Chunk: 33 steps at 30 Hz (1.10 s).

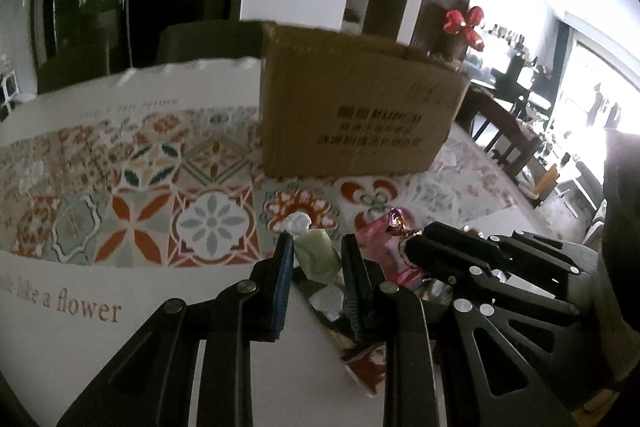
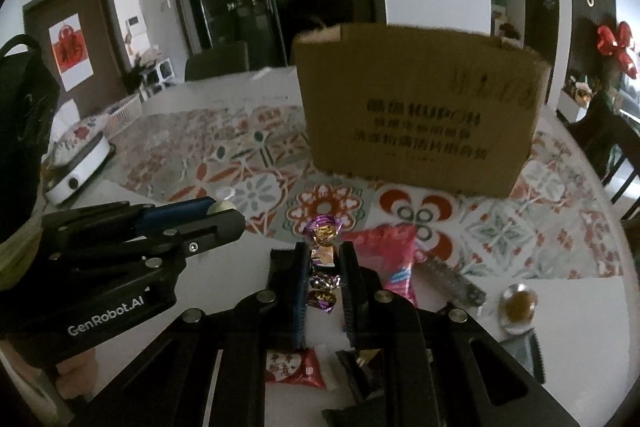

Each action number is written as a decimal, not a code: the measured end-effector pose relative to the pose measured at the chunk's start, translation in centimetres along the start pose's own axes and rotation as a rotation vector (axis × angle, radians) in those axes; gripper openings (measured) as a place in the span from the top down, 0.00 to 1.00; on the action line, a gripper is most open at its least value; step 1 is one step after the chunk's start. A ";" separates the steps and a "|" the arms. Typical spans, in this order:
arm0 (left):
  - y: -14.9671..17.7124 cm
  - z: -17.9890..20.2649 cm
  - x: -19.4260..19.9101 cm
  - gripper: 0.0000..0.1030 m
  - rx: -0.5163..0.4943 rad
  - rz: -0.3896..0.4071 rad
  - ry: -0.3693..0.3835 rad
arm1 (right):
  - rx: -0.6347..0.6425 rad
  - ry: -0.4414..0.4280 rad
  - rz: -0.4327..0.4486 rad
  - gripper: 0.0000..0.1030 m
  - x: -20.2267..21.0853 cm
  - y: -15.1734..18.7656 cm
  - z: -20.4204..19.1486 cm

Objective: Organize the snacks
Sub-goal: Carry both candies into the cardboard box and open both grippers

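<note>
Two grippers: left gripper clamps a green candy, right gripper clamps a purple candy; cardboard box at 12 o'clock, pink packet at 3 o'clock beside it.

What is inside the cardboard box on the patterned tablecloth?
Cannot tell. Both wrist views show only the outer printed wall of the cardboard box and its open top edge; the wall hides the interior, so any snacks already inside are not visible.
</note>
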<state>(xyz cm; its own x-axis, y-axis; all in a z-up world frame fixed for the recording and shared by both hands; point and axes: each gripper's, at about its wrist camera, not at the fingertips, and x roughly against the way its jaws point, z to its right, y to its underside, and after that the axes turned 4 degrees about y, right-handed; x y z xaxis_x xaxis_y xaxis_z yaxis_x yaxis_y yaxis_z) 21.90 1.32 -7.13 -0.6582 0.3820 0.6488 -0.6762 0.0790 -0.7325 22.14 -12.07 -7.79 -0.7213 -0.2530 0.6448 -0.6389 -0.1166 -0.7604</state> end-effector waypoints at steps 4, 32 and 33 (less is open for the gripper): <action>-1.0 1.1 1.7 0.76 -0.030 0.057 0.003 | -0.007 0.016 0.055 0.84 2.0 -0.8 0.2; -13.4 5.4 3.7 0.76 -0.157 0.324 -0.030 | -0.016 0.156 0.368 0.84 7.7 -10.8 4.9; -13.7 5.4 3.6 0.76 -0.156 0.327 -0.032 | -0.016 0.156 0.369 0.84 7.6 -11.0 5.1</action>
<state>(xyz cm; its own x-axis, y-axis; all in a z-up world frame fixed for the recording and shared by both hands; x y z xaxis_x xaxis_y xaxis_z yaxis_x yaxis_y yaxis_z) 27.06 -3.35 6.35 -0.8430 0.3811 0.3795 -0.3713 0.0981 -0.9233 25.08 -17.56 5.10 -0.9344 -0.1257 0.3333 -0.3323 -0.0300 -0.9427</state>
